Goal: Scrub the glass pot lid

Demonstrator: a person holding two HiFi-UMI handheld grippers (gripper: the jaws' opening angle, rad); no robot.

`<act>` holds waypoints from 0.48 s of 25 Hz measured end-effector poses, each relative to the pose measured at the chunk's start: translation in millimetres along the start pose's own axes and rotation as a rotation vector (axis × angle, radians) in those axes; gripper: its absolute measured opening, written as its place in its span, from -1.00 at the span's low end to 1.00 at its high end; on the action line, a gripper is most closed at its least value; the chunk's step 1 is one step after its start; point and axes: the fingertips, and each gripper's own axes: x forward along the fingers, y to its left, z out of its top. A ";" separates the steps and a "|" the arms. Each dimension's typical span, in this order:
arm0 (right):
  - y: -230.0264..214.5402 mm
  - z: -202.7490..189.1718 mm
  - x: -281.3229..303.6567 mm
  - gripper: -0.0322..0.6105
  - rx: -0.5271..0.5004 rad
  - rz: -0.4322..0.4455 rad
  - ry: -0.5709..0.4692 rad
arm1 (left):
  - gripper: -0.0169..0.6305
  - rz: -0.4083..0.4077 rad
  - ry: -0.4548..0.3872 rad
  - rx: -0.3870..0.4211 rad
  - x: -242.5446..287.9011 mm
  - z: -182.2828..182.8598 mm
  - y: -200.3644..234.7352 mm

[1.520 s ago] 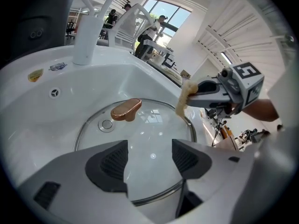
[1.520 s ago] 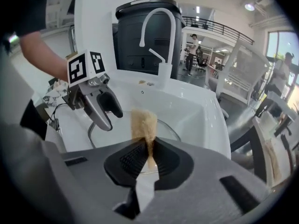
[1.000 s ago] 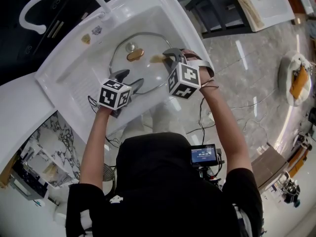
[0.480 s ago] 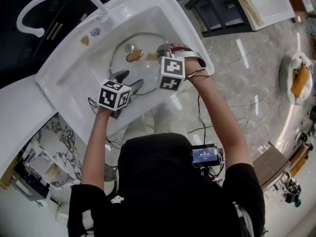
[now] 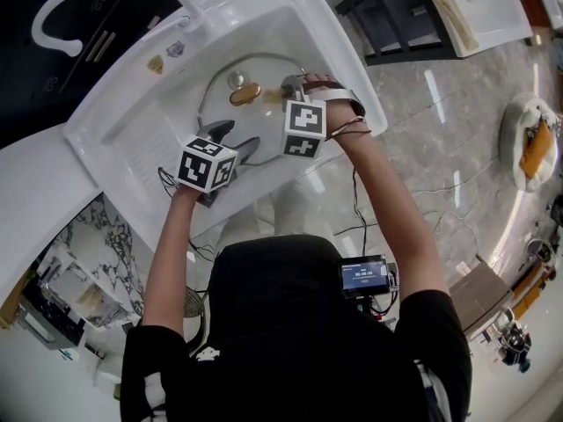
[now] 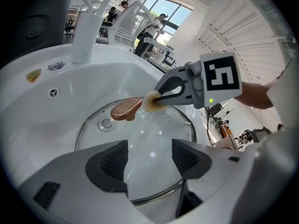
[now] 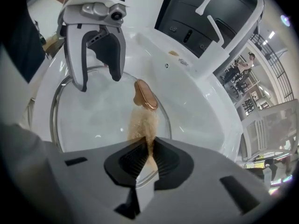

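Down in the white sink (image 5: 119,143), the glass pot lid (image 6: 145,134) lay flat on the basin floor, its copper-coloured handle (image 6: 126,108) facing up near the middle. My right gripper (image 7: 148,155) had its jaws pinched tight on a tan scrub pad (image 7: 142,125), and the pad's free end reached forward across the glass to just beside the handle; it looked pressed against the lid, though the fuzzy edge made the contact hard to judge. My left gripper (image 6: 149,160) had its jaws held well apart with nothing clamped, and through the gap I saw only clear glass and the lid's near metal rim running beneath them. Whether its tips rested on the lid or hung just above it, I could not tell from any view. From the head view, the marker cubes and my own forearms covered the lid's near edge, so only its far arc showed. The white tap (image 6: 86,31) rose at the back of the sink, cut off at the top in the left gripper view. People stood far behind it by the windows, too small to make out.
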 end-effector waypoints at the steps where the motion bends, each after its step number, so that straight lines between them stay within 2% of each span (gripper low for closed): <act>1: -0.2 0.0 1.4 -0.85 -0.007 -0.012 0.002 | -0.11 -0.001 0.001 0.000 0.2 0.1 0.6; 12: 2.5 3.4 -2.4 -0.85 0.000 -0.048 -0.020 | -0.11 0.000 -0.003 -0.002 -1.0 0.1 1.4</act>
